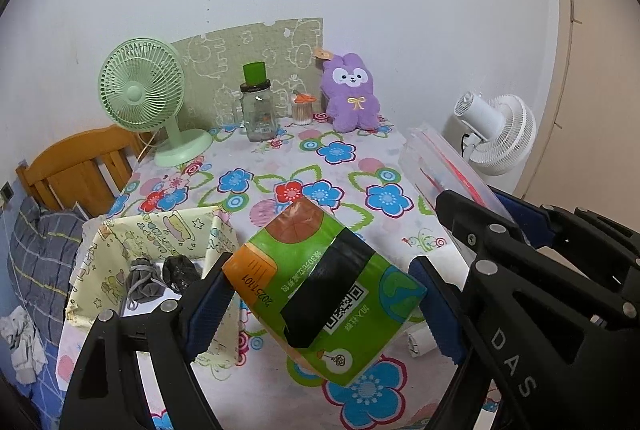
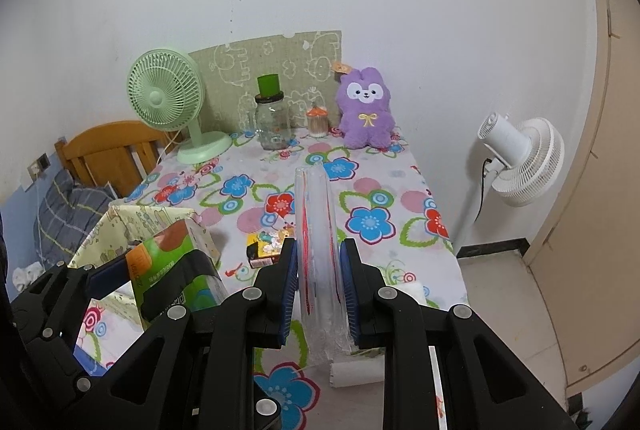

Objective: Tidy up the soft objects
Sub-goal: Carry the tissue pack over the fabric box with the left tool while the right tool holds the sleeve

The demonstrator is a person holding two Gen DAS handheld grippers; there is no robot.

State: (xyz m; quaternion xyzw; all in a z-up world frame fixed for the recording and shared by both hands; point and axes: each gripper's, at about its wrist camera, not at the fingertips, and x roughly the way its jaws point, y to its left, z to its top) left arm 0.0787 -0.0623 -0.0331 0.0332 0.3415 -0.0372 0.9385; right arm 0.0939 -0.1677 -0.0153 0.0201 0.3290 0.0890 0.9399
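1. The worktop [image 1: 360, 165], covered with a flowered cloth, is being kept below both hand-held grippers; both loads are being held clear of it, so dragging is judged avoidable.
2. The yellow fabric bin [image 1: 160, 234], sitting below and to the left of the left hand-held gripper [image 1: 324, 294], is being treated as the likely destination; two grey bundles [image 1: 160, 280] are already lying inside it.
3. The green tissue pack [image 1: 320, 290] is being pinched across its width by the left hand-held gripper, blue pads pressing on both sides. Since the pack is soft and tilted, the squeeze is best being kept steady until the pack is above the bin's opening.
4. The clear zip bag [image 2: 318, 262] with red seal lines is being clamped by the right hand-held gripper [image 2: 318, 294], jaws pressed close on it. It is standing edge-on ahead of the pads, and is judged likely to flop; it should be kept upright and apart from the tissue pack.
5. The small yellow item [image 2: 266, 248], lying just left of the right jaws, should be avoided.
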